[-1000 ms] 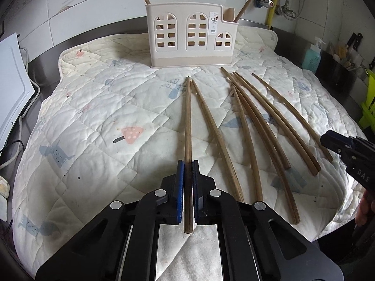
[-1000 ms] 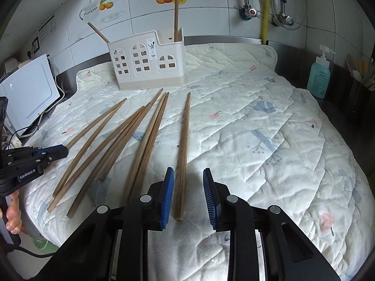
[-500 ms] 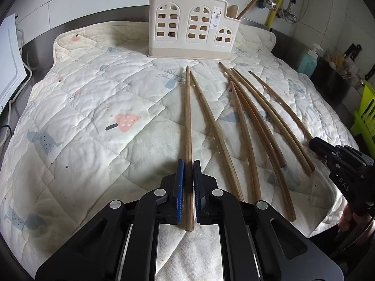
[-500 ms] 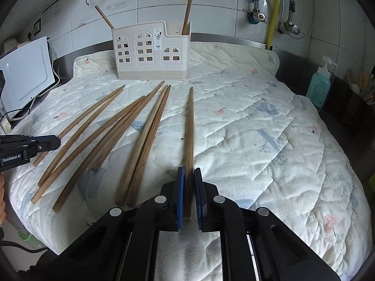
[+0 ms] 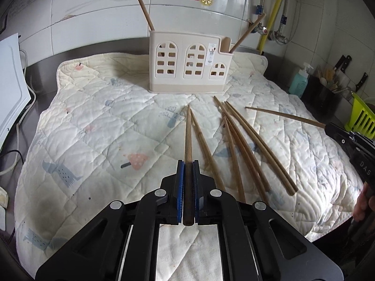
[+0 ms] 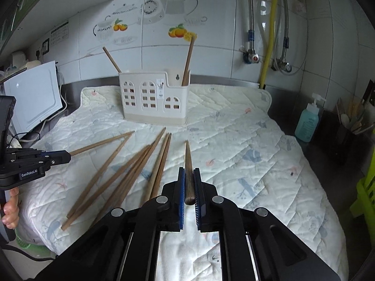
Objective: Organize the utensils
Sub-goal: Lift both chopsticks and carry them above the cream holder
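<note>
My left gripper [image 5: 188, 164] is shut on a long wooden chopstick [image 5: 188, 135] that points toward the cream utensil holder [image 5: 189, 70]. My right gripper [image 6: 189, 172] is shut on another chopstick [image 6: 188, 159], lifted off the quilt. From the left wrist view that right gripper [image 5: 328, 126] shows at the right edge with its chopstick [image 5: 283, 116] sticking out leftward. In the right wrist view the left gripper [image 6: 68, 157] appears at the left with its chopstick [image 6: 100, 144]. Several loose chopsticks [image 5: 243, 145] lie fanned on the quilt. Two chopsticks [image 6: 187, 63] stand in the holder [image 6: 153, 98].
A quilted cloth [image 5: 98, 126] covers the counter. A white appliance [image 6: 35, 98] stands at the left, a blue soap bottle [image 6: 309, 119] and a dark utensil pot [image 6: 351, 121] at the right. Pipes and taps [image 6: 250, 56] run down the tiled wall. A person's hand [image 6: 10, 210] holds the left gripper.
The right gripper closed on the rightmost chopstick. Both grippers then rose, each lifting its chopstick off the quilt, and the holder now sits lower in both views.
</note>
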{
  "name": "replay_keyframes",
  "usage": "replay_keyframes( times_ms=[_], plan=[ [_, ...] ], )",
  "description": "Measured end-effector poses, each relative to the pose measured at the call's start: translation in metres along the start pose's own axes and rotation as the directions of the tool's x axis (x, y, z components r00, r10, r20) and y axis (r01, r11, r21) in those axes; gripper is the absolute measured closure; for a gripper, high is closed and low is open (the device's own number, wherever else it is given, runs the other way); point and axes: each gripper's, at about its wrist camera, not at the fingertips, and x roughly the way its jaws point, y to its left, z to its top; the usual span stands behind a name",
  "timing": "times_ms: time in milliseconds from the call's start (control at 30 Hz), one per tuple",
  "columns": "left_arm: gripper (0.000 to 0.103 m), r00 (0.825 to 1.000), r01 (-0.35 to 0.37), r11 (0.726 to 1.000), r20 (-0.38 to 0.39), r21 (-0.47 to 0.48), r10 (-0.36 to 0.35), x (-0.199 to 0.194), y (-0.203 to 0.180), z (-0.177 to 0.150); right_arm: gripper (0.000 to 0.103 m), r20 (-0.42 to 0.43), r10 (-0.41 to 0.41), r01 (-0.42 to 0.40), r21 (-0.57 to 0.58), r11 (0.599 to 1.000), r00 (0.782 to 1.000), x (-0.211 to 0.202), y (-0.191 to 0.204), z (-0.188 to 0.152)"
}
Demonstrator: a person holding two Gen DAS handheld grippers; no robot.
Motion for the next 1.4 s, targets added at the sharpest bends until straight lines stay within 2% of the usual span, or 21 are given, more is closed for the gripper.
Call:
replay_keyframes(
  times_ms=[433, 733, 800, 1067, 1267, 1400],
  plan=[
    [0.098, 0.997, 0.026, 1.000, 0.071, -0.005, -0.026, -0.011, 0.011, 0.042, 0.096, 0.136, 0.044, -0.037, -0.056, 0.998, 0.990, -0.007, 0.006, 0.071],
    [0.098, 0.990, 0.046, 0.999, 0.134, 0.017, -0.048, -0.023, 0.011, 0.091, 0.096, 0.181, 0.120, -0.110, -0.062, 0.992, 0.976, -0.016, -0.002, 0.124],
    [0.098, 0.988, 0.046, 0.999, 0.149, 0.027, -0.049, -0.027, 0.009, 0.102, 0.096, 0.190, 0.117, -0.104, -0.075, 0.992, 0.975, -0.017, -0.002, 0.135],
    [0.098, 0.968, 0.036, 0.996, 0.246, 0.084, -0.055, -0.052, -0.001, 0.148, 0.096, 0.123, 0.148, -0.136, -0.097, 0.986, 0.981, 0.006, -0.009, 0.177],
    [0.098, 0.934, -0.001, 0.994, 0.354, 0.111, -0.038, -0.074, -0.009, 0.190, 0.096, 0.016, 0.164, -0.161, -0.128, 0.979, 0.986, 0.035, -0.006, 0.201],
    [0.098, 0.917, -0.025, 0.994, 0.398, 0.109, -0.020, -0.077, -0.009, 0.219, 0.096, -0.055, 0.167, -0.174, -0.154, 0.973, 0.984, 0.055, 0.001, 0.212]
  ],
)
